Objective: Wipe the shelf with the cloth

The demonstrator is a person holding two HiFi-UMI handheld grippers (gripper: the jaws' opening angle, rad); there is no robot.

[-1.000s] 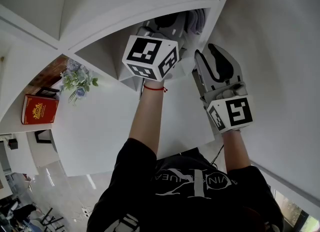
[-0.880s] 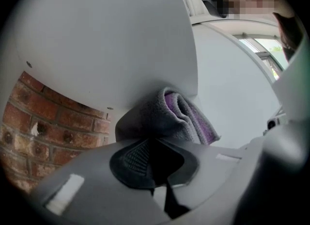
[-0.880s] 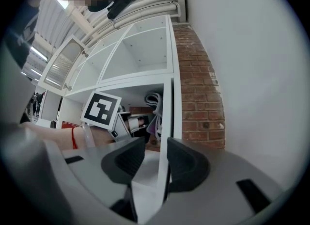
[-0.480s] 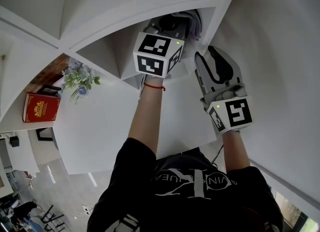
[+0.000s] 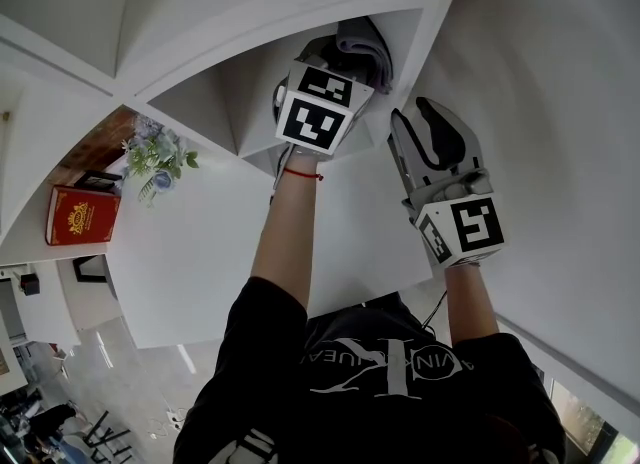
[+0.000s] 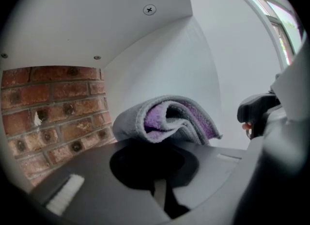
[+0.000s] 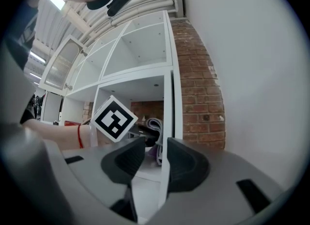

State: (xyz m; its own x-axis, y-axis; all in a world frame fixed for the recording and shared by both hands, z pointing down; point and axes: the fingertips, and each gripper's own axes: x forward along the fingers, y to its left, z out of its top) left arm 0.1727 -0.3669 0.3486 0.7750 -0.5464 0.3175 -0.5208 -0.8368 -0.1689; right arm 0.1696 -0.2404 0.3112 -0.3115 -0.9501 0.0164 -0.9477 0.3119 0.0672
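With the cloth (image 6: 167,120) clamped in the left gripper (image 6: 162,144) at upper centre, and the right gripper's (image 7: 156,158) jaws parted, wiping is judged begun; a pressed sweep across the shelf (image 5: 300,12) is called for.

- There's the white shelf (image 5: 300,14), open compartments side by side, brick back wall (image 6: 53,107) behind (red brick).
- Lower left board: a red book (image 5: 80,217), flowers (image 5: 155,160) near it.
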